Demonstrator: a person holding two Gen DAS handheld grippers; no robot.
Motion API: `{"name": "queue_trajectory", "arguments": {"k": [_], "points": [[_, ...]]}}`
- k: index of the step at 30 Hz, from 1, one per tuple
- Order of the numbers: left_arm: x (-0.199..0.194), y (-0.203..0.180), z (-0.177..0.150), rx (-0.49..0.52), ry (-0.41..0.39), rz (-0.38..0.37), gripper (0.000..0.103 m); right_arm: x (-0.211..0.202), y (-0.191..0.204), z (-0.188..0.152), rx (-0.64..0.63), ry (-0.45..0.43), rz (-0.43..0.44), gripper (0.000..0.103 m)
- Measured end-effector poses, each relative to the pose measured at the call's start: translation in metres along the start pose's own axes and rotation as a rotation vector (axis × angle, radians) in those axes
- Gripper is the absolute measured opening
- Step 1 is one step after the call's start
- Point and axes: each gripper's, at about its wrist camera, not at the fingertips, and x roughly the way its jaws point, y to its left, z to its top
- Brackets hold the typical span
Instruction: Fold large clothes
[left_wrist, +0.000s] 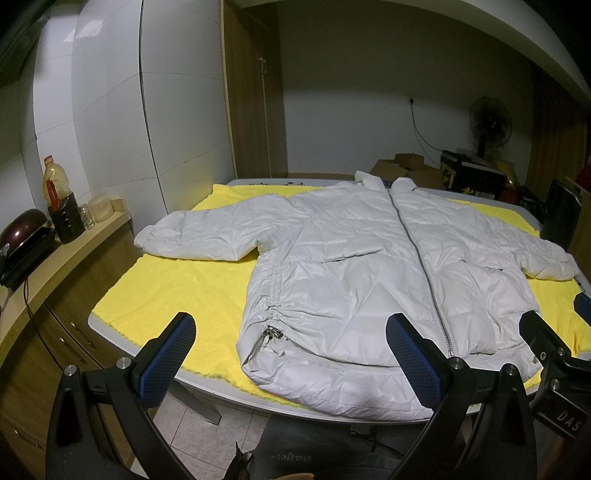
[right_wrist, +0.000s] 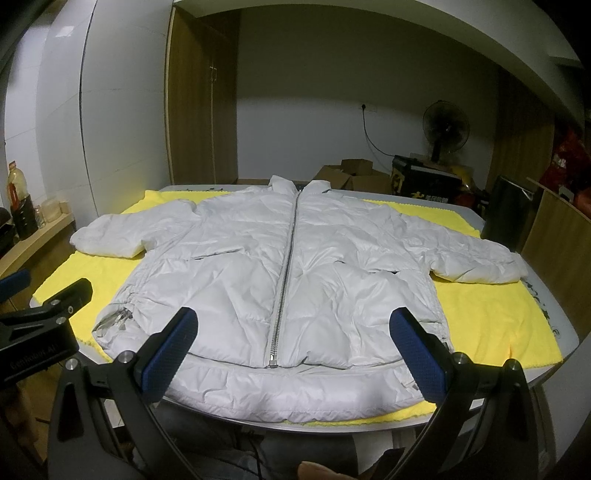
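The left gripper (left_wrist: 291, 354) is spread wide and empty, near the hem. The white puffer jacket (right_wrist: 295, 273) lies flat, zipped, front up, on the yellow cloth (right_wrist: 491, 325) over the table (right_wrist: 569, 332). It looks light, soft and slippery, so I would pinch a cuff or hem seam. The right gripper (right_wrist: 293, 350) is spread too, holding nothing.

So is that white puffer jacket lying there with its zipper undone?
No, the white puffer jacket lies flat on the yellow cloth with its zipper closed from hem to collar.
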Motion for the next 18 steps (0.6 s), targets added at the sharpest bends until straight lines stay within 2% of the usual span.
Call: {"name": "queue_trajectory", "arguments": {"k": [18], "points": [[0.0007,0.0014,0.0016,-0.004,0.012,-0.006,0.103,0.0000,0.0021,-0.0019,-0.004,0.002,0.002,0.103]]}}
